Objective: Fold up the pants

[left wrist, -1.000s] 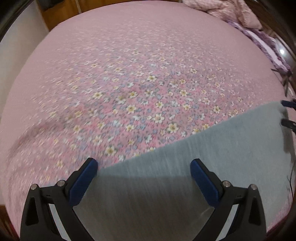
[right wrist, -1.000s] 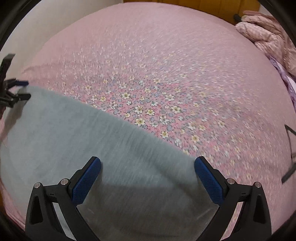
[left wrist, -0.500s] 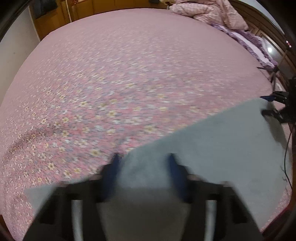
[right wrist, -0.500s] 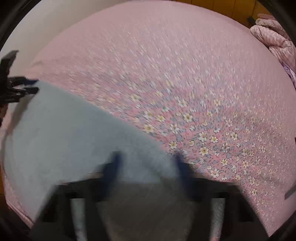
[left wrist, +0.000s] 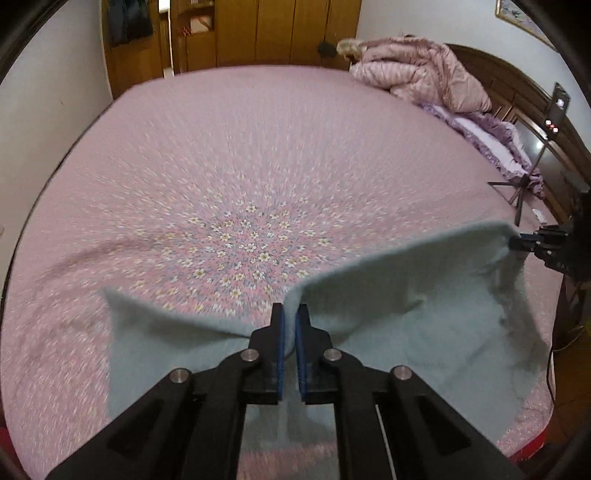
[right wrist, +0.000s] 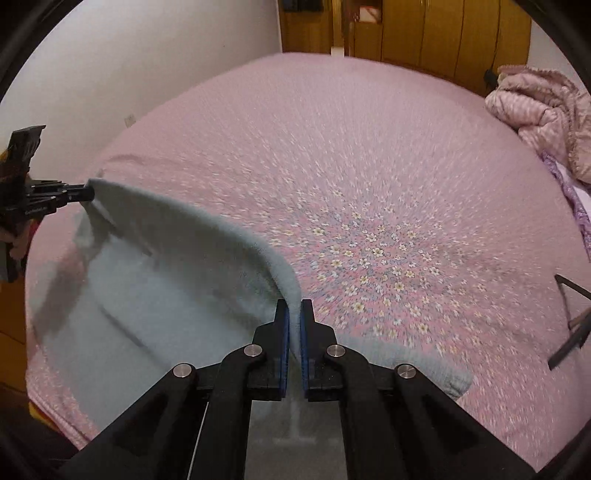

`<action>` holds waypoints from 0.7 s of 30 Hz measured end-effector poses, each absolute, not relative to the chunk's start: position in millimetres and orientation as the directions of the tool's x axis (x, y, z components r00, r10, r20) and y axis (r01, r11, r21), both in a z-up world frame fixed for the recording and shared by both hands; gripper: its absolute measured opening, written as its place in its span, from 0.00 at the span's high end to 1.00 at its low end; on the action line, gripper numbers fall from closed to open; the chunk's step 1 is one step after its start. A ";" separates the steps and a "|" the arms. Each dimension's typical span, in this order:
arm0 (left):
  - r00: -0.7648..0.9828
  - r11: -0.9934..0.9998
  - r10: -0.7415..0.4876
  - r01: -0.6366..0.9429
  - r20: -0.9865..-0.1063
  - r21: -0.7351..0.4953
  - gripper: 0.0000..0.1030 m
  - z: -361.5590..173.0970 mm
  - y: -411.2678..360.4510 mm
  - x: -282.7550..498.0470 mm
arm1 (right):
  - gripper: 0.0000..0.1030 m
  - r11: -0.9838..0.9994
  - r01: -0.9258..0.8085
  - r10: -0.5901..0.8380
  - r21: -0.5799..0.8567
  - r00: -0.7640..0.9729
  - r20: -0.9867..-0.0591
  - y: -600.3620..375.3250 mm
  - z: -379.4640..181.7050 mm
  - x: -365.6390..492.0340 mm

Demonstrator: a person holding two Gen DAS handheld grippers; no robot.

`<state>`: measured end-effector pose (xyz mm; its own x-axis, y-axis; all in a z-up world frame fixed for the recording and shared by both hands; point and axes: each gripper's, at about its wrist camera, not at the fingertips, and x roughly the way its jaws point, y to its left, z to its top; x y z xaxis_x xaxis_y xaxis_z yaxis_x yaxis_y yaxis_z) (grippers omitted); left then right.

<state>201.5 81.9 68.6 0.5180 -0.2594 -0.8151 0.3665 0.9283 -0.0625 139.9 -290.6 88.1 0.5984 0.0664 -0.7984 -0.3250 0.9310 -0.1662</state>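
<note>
One pair of pale blue-grey pants (left wrist: 406, 317) is counted, lying on the one bed (left wrist: 258, 155) that is seen — its cover pink with small flowers. Two grippers are counted on the pants: the left gripper (left wrist: 290, 321) and the right gripper (right wrist: 293, 317), each with two blue-padded fingers closed on the fabric edge. One pink quilted bundle (left wrist: 417, 81) is found at the far right corner of the bed. One tripod (left wrist: 524, 184) with one device on top is seen beside the bed's right edge. One wooden wardrobe (left wrist: 266, 33) is counted beyond the bed — the number of its doors cannot be told.
</note>
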 end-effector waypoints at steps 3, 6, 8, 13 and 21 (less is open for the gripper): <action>0.545 0.929 -0.255 0.366 -0.799 -0.047 0.95 85.5 78.7 178.7 | 0.94 0.925 -0.331 0.066 -0.185 0.621 -0.781 -285.5 95.6 115.7; 0.571 0.933 -0.255 0.358 -0.780 -0.042 0.95 95.8 81.7 147.0 | 0.94 0.922 -0.337 0.073 -0.191 0.636 -0.768 -281.2 98.6 90.6; 0.587 0.935 -0.252 0.352 -0.769 -0.037 0.95 100.3 84.5 125.4 | 0.94 0.919 -0.338 0.068 -0.205 0.646 -0.760 -278.4 99.4 69.8; 0.599 0.940 -0.253 0.339 -0.760 -0.047 0.95 92.4 87.2 77.1 | 0.94 0.915 -0.340 0.064 -0.217 0.654 -0.754 -277.4 88.1 26.5; 0.563 0.955 -0.246 0.282 -0.789 -0.096 0.95 51.2 94.2 17.7 | 0.94 0.920 -0.321 0.039 -0.224 0.644 -0.764 -275.3 51.7 -32.5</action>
<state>17.7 94.2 51.2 0.5625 -0.2459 -0.7894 0.2821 0.9545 -0.0963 -32.5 -275.3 51.7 0.6437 0.0387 -0.7643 -0.3213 0.9201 -0.2240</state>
